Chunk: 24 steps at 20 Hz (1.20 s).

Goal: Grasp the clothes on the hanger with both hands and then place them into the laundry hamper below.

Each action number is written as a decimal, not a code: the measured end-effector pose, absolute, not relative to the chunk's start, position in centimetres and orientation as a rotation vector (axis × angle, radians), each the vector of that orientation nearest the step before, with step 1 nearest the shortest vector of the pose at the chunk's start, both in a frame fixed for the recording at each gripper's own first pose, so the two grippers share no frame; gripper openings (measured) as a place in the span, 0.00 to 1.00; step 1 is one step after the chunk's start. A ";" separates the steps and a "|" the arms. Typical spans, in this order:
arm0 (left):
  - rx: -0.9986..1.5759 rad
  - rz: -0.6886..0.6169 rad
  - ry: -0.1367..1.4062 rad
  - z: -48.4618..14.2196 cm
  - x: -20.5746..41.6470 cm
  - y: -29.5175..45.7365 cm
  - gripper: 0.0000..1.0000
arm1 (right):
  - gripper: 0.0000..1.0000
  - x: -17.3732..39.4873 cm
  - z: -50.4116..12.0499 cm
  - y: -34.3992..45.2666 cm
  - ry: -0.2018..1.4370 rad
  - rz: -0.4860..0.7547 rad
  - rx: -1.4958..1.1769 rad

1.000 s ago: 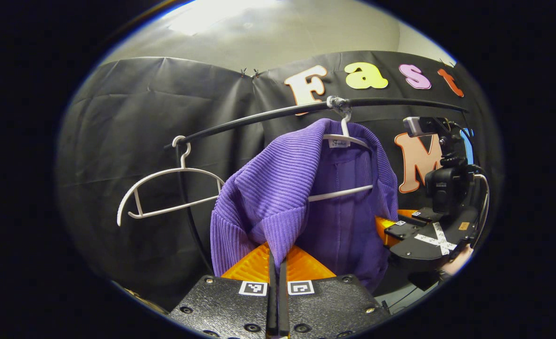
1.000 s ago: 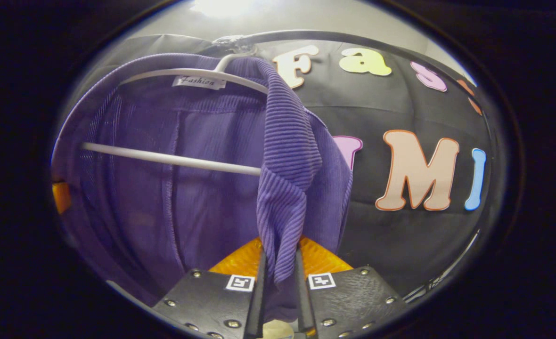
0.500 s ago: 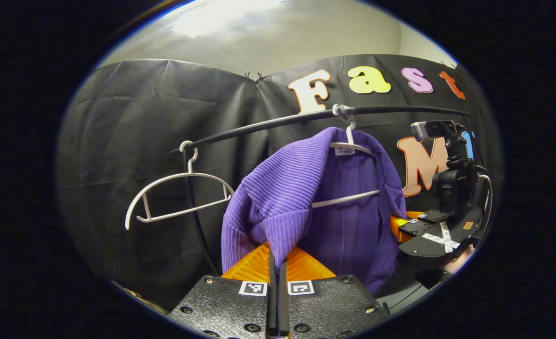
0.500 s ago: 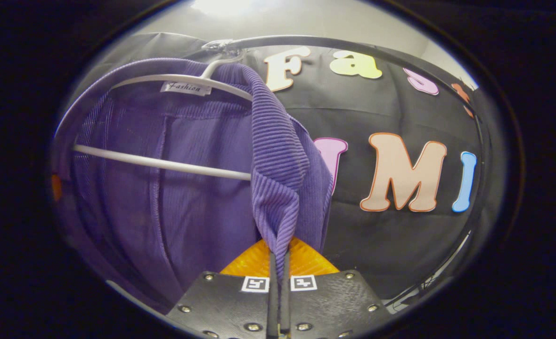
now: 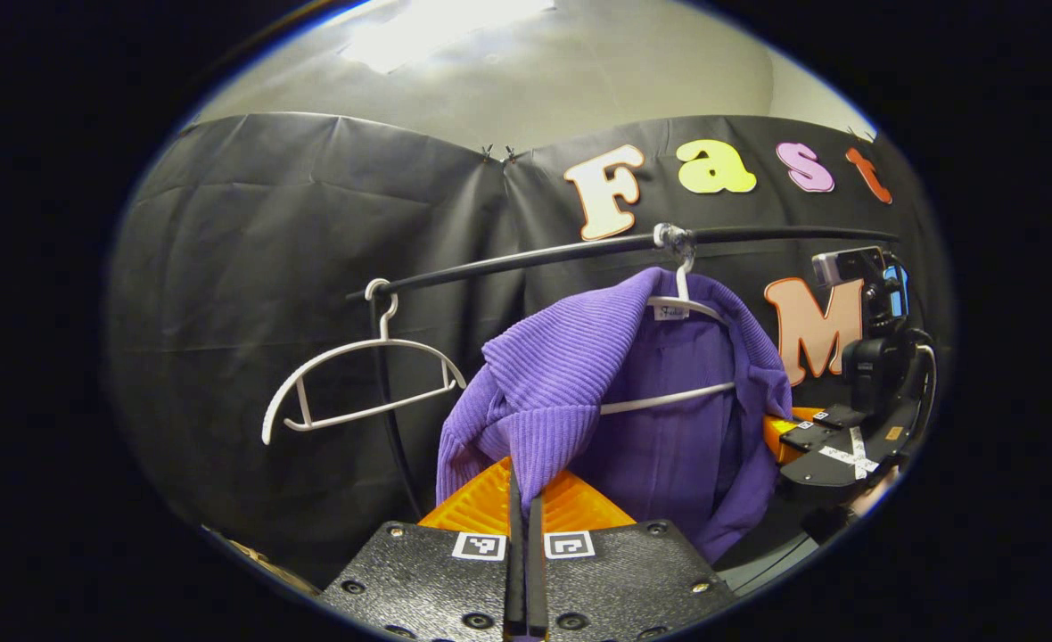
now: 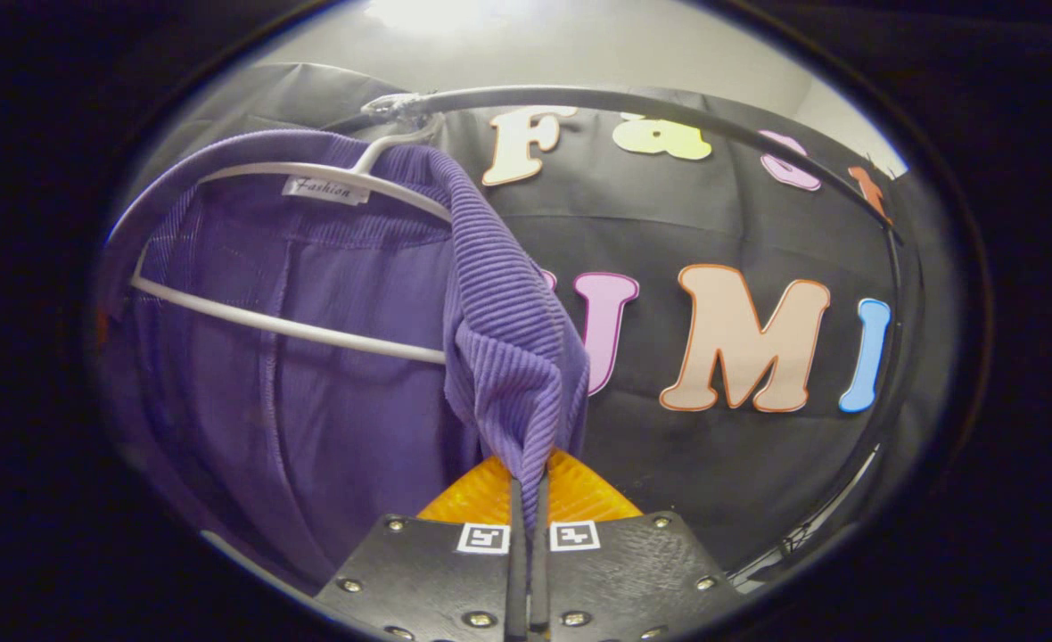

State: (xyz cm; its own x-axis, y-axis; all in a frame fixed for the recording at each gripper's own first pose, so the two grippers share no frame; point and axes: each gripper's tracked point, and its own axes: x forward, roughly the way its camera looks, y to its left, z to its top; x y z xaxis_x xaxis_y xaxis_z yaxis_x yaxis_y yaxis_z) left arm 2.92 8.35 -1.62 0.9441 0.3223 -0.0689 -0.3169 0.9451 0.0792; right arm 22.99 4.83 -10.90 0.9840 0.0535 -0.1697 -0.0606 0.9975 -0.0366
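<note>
"Fashion" tag (image 6: 324, 189), purple cardigan (image 6: 339, 374)

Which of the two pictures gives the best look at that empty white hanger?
The left gripper view: the empty white hanger hangs whole on the black rail, beside the purple sweater. The right gripper view looks at the sweater's own hanger instead.

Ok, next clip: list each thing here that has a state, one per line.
Purple sweater: on its hanger, both shoulders pinched and pulled forward.
White hanger under the sweater: hooked on the rail, loaded.
Second white hanger: hooked on the rail, bare, tilted.
Black rail: carrying both hangers.
Left gripper: shut on the sweater.
Right gripper: shut on the sweater.
</note>
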 end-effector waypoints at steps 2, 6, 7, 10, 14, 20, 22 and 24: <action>0.047 0.321 0.068 -0.8 2.6 8.3 0.02 | 0.02 23.1 -10.4 4.5 0.162 0.051 -0.040; 0.018 0.317 0.060 0.4 2.2 8.3 0.00 | 0.02 23.5 -9.5 3.5 0.142 0.039 -0.037; 0.016 0.315 0.058 0.8 2.2 8.3 0.02 | 0.02 23.5 -9.2 3.2 0.134 0.035 -0.040; 0.040 0.324 0.023 2.6 1.6 8.6 0.03 | 0.02 24.0 -8.4 2.6 0.116 0.028 -0.044; 0.045 0.323 -0.019 4.9 1.4 9.0 0.03 | 0.05 24.8 -7.1 1.7 0.087 0.013 -0.060; 0.044 0.369 -0.057 7.0 1.9 12.0 0.03 | 0.02 26.2 -4.7 -0.1 0.038 -0.016 -0.060; 0.047 0.376 -0.057 7.2 2.1 12.8 0.03 | 0.02 26.6 -4.2 -0.5 0.028 -0.024 -0.061; 0.053 0.388 -0.062 7.3 2.3 13.6 0.03 | 0.02 27.0 -3.9 -1.0 0.023 -0.032 -0.066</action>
State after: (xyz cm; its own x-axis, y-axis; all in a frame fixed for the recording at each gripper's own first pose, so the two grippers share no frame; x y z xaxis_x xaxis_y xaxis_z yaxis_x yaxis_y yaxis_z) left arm 2.29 13.65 7.33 0.9239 0.3761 0.0709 -0.3794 0.9244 0.0392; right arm 27.00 -1.02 -3.85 0.9992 -0.0329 -0.0215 0.0314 0.9973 -0.0663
